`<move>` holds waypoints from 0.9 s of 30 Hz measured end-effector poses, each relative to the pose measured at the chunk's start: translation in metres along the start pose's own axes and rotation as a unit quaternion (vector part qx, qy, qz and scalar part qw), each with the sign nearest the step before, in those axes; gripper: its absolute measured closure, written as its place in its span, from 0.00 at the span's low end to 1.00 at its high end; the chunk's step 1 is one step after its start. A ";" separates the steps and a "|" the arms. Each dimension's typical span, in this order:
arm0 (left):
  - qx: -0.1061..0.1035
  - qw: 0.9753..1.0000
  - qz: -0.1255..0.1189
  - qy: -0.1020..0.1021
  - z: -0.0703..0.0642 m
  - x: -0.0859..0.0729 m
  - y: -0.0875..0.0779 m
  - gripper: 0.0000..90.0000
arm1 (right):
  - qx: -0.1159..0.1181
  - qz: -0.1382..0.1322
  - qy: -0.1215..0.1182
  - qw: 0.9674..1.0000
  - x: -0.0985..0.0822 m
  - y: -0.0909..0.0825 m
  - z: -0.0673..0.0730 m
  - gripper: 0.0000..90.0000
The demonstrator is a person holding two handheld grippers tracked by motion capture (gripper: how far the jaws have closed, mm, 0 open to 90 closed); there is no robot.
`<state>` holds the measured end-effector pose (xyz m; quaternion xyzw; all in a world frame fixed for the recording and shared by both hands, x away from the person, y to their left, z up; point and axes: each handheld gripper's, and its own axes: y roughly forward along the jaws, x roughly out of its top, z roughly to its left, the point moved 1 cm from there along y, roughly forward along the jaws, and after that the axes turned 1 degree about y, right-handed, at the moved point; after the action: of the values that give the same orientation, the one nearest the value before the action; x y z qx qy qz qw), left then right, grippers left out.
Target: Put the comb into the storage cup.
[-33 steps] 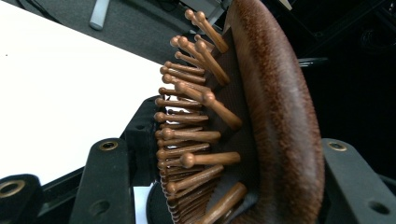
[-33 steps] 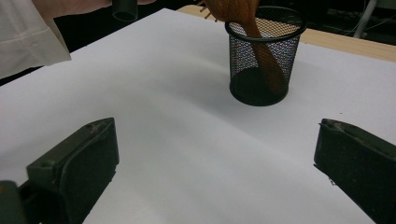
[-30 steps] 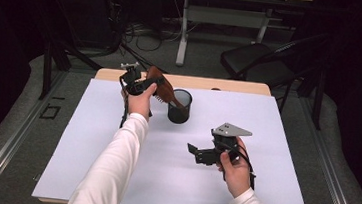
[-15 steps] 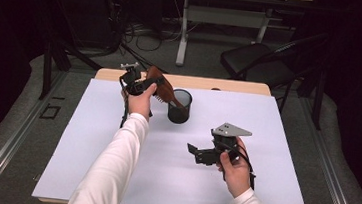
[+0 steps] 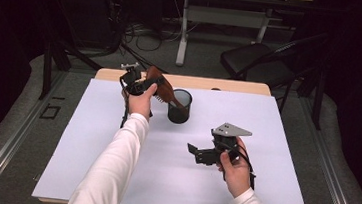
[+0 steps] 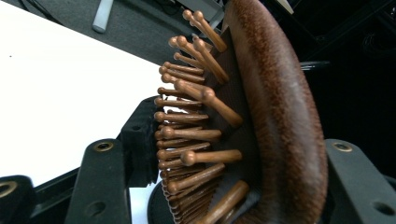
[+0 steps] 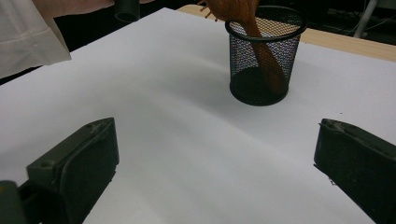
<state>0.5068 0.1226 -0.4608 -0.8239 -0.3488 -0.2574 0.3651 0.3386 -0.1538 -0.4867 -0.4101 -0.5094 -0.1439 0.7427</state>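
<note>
Stiff, light wooden hairbrush (image 5: 162, 91), upper centre, handle in mesh cup (image 5: 179, 106); left gripper (image 5: 143, 84) fingers, just easing open, flank its head; right gripper (image 5: 203, 154) gapes empty.

Dark room, grey floor (image 5: 5, 135), black chair (image 5: 258, 64).

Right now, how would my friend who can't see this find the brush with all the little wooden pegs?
Start at the big white table and find the black mesh cup standing near its far edge. A brown wooden hairbrush leans out of that cup, handle down inside it, its head up between the left tongs. It is the one brown, peg-covered thing; everything near it is black or white.
</note>
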 end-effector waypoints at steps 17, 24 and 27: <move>0.001 1.000 -0.002 -0.009 0.002 0.001 -0.001 0.27 | 0.000 0.001 -0.003 1.000 -0.001 0.001 0.000 0.00; 0.013 1.000 -0.003 -0.016 0.004 0.002 -0.001 0.17 | -0.001 0.002 0.000 1.000 -0.002 0.002 -0.001 0.00; 0.012 1.000 0.002 -0.009 0.004 0.003 -0.002 0.16 | -0.002 0.004 0.000 1.000 -0.002 0.002 -0.002 0.00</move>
<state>0.5079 0.1277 -0.4607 -0.8225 -0.3529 -0.2454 0.3725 0.3400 -0.1543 -0.4896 -0.4136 -0.5074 -0.1421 0.7425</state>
